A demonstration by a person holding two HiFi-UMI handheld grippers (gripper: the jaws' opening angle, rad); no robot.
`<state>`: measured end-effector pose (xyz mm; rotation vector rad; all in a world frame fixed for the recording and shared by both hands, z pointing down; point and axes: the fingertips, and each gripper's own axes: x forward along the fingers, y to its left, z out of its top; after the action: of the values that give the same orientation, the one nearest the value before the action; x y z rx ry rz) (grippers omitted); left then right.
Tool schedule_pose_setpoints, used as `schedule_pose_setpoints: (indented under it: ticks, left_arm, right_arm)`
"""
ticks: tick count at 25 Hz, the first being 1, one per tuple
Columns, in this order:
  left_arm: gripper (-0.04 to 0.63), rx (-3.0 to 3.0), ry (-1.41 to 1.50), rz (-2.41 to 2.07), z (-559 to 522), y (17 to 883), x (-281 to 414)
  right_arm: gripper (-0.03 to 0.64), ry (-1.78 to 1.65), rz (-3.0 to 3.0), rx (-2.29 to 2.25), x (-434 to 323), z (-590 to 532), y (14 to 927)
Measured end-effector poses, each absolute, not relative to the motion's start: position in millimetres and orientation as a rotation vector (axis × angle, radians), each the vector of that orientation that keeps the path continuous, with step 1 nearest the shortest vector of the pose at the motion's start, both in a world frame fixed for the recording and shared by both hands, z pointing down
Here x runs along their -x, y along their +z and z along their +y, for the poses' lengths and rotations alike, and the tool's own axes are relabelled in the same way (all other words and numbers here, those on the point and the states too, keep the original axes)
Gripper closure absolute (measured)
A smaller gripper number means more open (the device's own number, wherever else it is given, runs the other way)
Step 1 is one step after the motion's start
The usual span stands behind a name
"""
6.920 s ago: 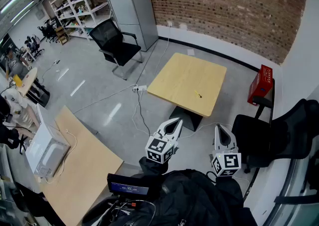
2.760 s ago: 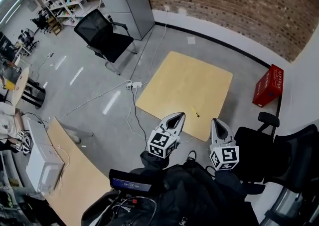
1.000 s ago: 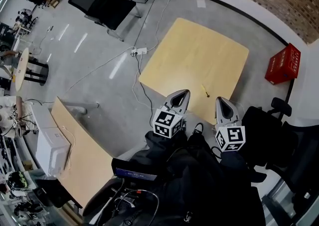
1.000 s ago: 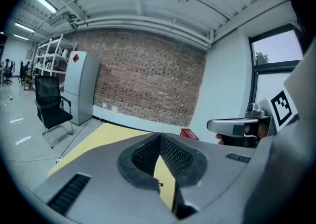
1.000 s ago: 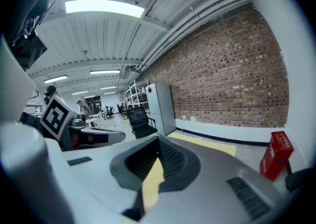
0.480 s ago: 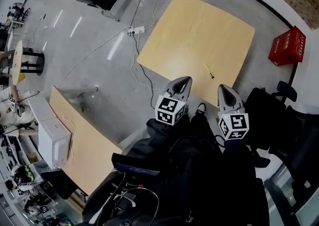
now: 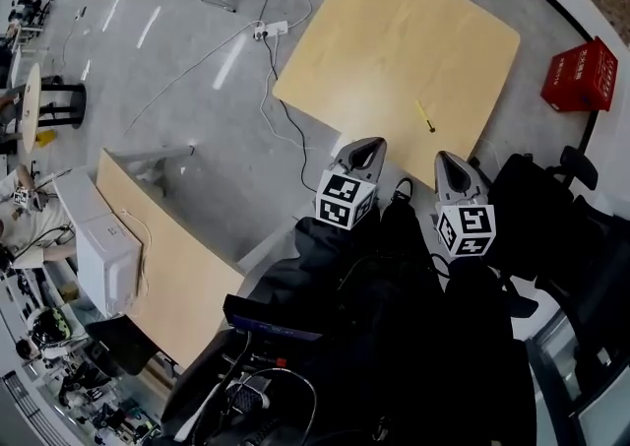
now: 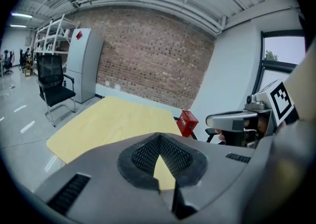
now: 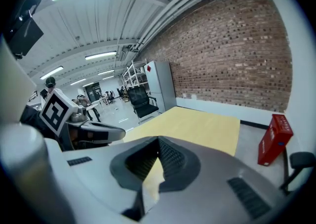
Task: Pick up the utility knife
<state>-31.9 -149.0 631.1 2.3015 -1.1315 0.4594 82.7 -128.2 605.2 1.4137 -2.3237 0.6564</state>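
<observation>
Small yellow utility knife, flat and slanted on the wooden table, near its edge.

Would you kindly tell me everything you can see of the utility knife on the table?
The utility knife shows as a small, slim yellow bar with a dark end nearest the person; it is too small to make out finer parts. It lies flat and slanted on the light wooden table, close to the near edge and toward the right corner. Nothing but the tabletop touches it.
</observation>
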Motion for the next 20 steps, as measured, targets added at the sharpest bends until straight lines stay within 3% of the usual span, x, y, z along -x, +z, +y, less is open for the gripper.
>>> schedule_pose_setpoints:
  ticks: [20]
  left_arm:
    - [0.595,-2.111,0.613,-1.103,-142,722,48]
  right_arm:
    - [0.614,0.809,-2.177,-1.296,-92,-134,699]
